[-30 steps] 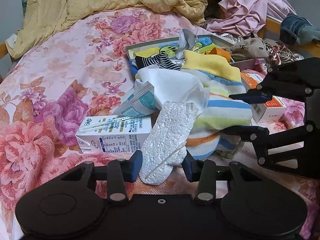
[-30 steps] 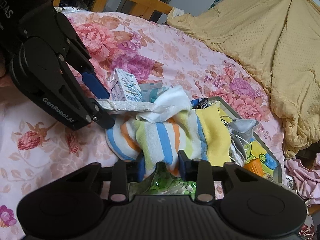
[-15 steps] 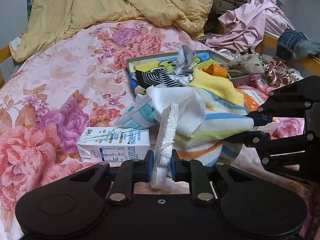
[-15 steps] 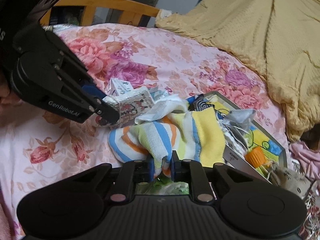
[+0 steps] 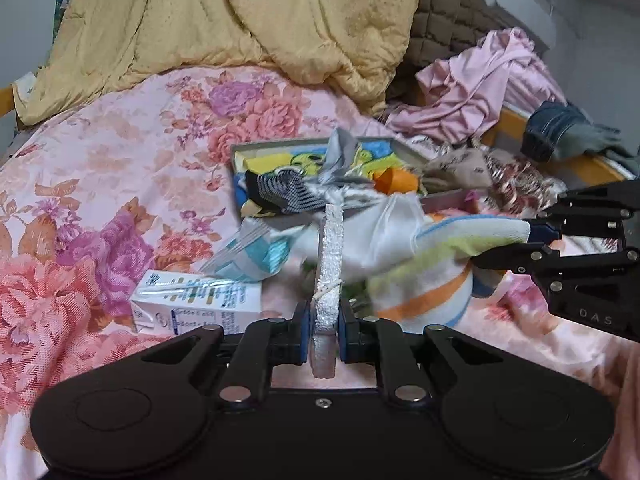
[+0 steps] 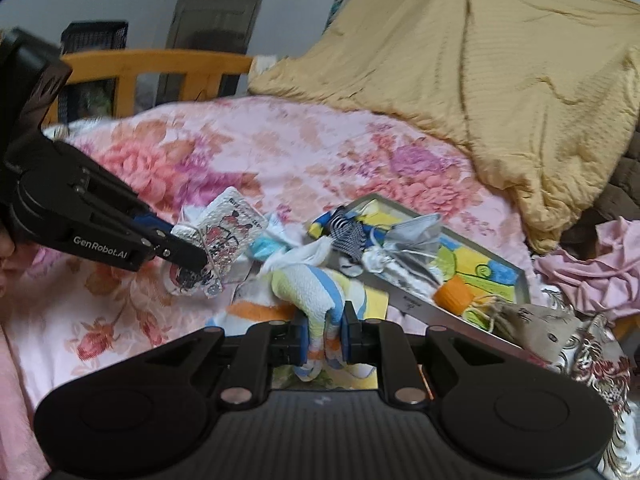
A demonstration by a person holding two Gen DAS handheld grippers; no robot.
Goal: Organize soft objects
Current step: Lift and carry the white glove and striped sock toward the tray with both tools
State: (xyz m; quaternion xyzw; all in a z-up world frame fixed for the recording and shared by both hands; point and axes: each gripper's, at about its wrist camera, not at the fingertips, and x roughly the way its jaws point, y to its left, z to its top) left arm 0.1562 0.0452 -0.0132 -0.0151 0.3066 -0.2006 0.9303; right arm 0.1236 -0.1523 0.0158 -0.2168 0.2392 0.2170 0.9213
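Floral bed (image 5: 100,168), left hand-held gripper (image 5: 324,320) clamped on white pouch (image 5: 331,256), right hand-held gripper (image 6: 324,336) clamped on striped towel (image 6: 316,292).

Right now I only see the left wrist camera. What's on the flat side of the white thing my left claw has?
Observer: From the right wrist camera, the white thing has red and black cartoon figures printed on it. Your left claw is closing with it between the pads.
Operator: What's behind my left claw?
Observer: A wooden bed rail, at the far edge of the flowered bedspread.
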